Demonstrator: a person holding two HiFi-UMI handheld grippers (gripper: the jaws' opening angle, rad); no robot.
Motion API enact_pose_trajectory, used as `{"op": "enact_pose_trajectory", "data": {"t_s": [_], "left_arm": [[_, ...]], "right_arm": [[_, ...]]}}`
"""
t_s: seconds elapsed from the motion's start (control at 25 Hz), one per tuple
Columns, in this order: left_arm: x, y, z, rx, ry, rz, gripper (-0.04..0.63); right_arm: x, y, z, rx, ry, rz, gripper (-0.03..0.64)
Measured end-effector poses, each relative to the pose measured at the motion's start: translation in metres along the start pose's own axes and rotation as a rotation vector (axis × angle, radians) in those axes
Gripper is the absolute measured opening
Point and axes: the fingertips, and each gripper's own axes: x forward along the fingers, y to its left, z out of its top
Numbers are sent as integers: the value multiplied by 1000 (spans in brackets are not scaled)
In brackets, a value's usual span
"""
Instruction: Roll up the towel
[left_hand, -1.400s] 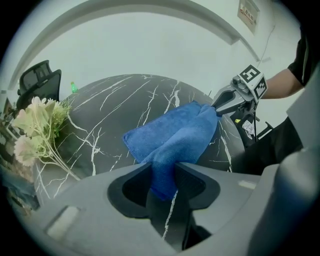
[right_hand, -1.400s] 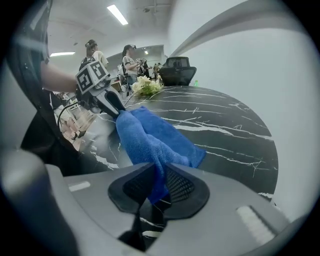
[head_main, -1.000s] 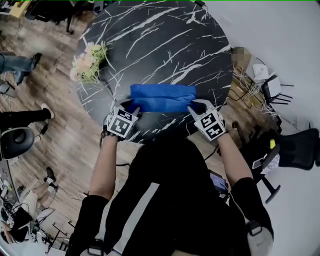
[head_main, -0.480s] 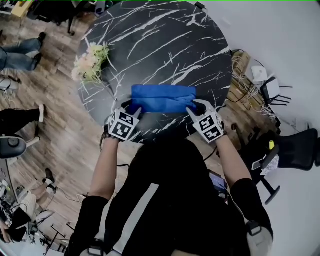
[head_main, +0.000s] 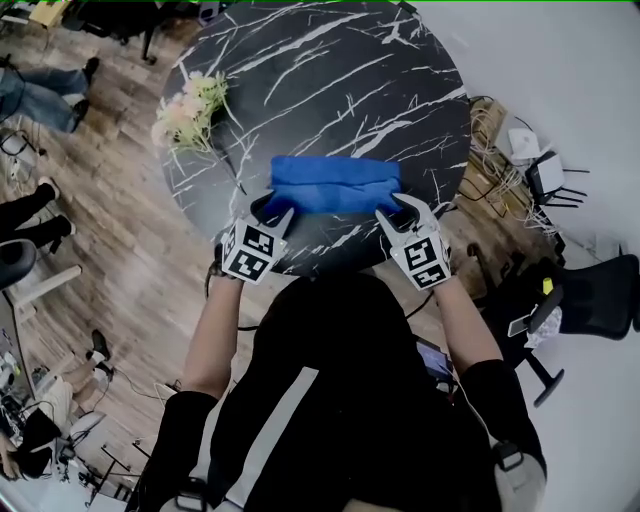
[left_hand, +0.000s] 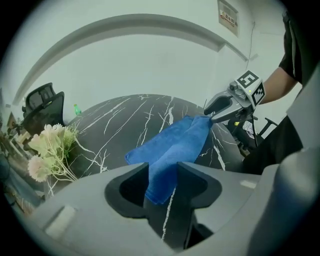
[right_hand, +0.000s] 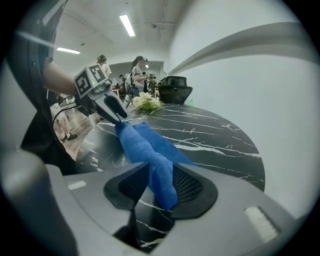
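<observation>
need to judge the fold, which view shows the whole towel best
Head view: the blue towel shows whole from above, end to end, over the table. Each gripper view shows its near end large and the rest foreshortened.

Blue towel (head_main: 335, 186), folded; near corners lifted above table (head_main: 330, 80).

The person stands with the left arm (head_main: 213, 330) and the right arm (head_main: 465, 325) reaching forward and down, elbows a little bent, a gripper in each hand. The left gripper (head_main: 275, 212) and the right gripper (head_main: 405, 208) sit side by side, well apart, both tilted downward. Each pair of jaws has just been opening slightly, yet each pinches an end of the towel (head_main: 335, 185).
</observation>
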Motion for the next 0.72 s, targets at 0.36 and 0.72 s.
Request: {"op": "enact_pose_trajectory", "data": {"t_s": [0.36,0.72], "left_arm": [[4,-20,-18,81,29,-4,186],[22,-18,-31,175,120,45,186]], "right_arm": [[-1,17,-17,-49,44,1,156],[13,16,-35,-39,98,34,156]]}}
